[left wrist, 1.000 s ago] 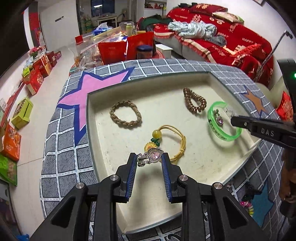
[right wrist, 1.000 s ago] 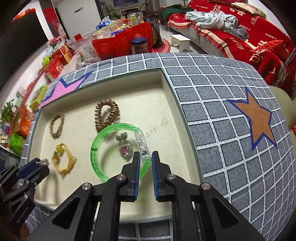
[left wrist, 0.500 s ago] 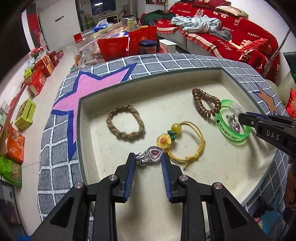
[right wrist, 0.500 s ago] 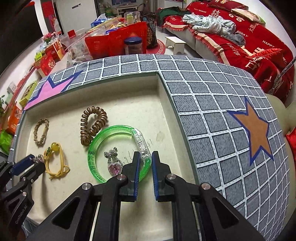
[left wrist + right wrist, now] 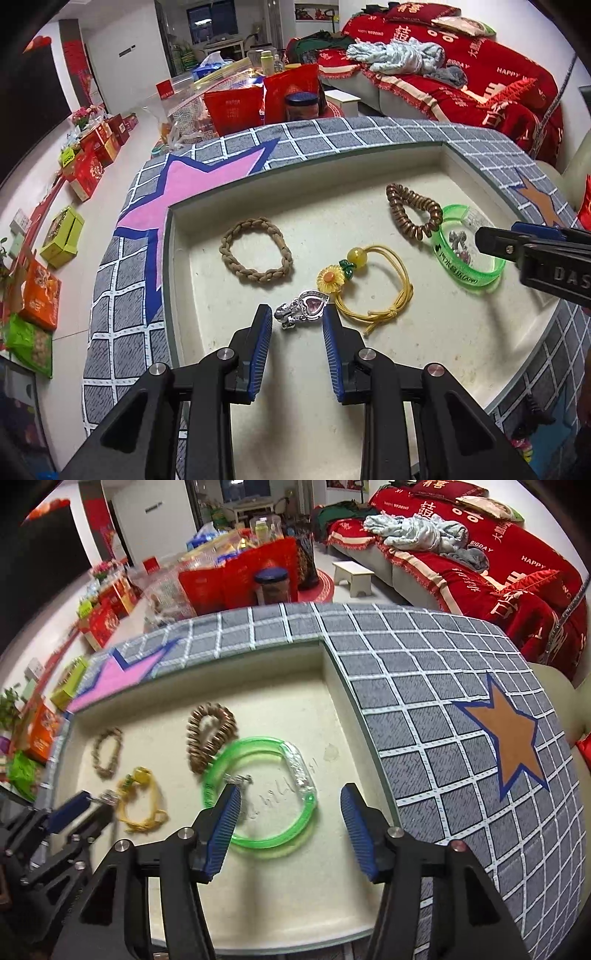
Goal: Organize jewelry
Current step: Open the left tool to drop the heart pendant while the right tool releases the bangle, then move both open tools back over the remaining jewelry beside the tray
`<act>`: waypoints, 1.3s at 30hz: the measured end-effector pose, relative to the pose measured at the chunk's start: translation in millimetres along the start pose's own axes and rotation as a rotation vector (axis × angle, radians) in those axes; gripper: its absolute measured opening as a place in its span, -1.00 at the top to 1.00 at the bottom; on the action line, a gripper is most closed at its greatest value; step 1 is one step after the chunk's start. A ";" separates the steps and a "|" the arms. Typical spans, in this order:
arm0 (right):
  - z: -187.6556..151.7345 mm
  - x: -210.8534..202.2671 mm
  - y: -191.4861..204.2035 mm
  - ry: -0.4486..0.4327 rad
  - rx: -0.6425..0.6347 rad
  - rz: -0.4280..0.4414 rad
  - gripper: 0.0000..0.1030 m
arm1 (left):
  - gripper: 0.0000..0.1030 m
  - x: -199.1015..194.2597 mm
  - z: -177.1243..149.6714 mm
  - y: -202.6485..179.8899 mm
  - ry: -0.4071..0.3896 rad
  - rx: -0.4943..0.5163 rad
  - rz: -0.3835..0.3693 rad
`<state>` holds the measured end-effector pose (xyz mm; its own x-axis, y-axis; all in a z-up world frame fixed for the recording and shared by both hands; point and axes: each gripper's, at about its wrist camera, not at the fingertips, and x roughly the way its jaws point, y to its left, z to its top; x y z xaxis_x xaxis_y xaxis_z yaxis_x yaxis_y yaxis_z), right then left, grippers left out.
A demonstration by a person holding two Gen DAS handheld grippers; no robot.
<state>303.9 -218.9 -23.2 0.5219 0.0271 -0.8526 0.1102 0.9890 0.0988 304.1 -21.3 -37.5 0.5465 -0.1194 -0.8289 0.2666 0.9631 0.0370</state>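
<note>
My left gripper (image 5: 297, 319) is clamped on the heart pendant (image 5: 303, 309) near the tray's (image 5: 369, 369) front-left corner. My right gripper (image 5: 290, 805) has just been opening, jaws apart over the green bangle (image 5: 258, 794) w/ the 2nd charm (image 5: 238, 778) inside, nr the right edge. Next, prob: set the pendant down clear of the yellow hair tie (image 5: 380, 291).

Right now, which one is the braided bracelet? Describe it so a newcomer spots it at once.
Start at the pink star on the grey grid cloth; beside it is the cream tray. The braided bracelet lies flat in the tray's part nearest that star, apart from the rest. It is the only dull tan woven ring, with no beads, coils or clear plastic.
</note>
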 end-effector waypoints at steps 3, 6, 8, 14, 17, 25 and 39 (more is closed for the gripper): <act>-1.6 -14.0 0.3 -0.033 0.022 0.034 -0.26 | -0.34 -3.0 0.1 3.1 -0.008 -0.015 -0.008; -5.7 -27.3 0.4 -0.058 0.025 0.055 -0.30 | -1.00 -13.0 -0.2 4.1 -0.069 -0.025 0.022; -9.1 -35.7 -1.1 -0.071 0.029 0.065 -0.30 | -1.00 -15.6 0.9 2.1 -0.076 -0.008 0.027; -20.7 -52.5 -10.3 -0.072 0.067 0.112 -0.45 | -1.00 -25.5 0.4 3.7 -0.089 -0.031 0.020; -29.7 -61.2 -12.4 -0.073 0.068 0.125 -0.47 | -1.00 -35.1 -2.2 5.9 -0.106 -0.040 0.010; -58.8 -79.5 -18.2 -0.057 0.077 0.139 -0.48 | -1.00 -62.0 -17.6 5.1 -0.107 -0.029 -0.005; -119.1 -81.1 -30.5 0.038 0.108 0.149 -0.48 | -1.00 -101.3 -85.9 -3.9 -0.096 -0.012 -0.004</act>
<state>157.5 -233.9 -18.3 0.5068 0.1797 -0.8431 0.1256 0.9522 0.2784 179.6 7.8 -1.6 0.6193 -0.1458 -0.7715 0.2599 0.9653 0.0262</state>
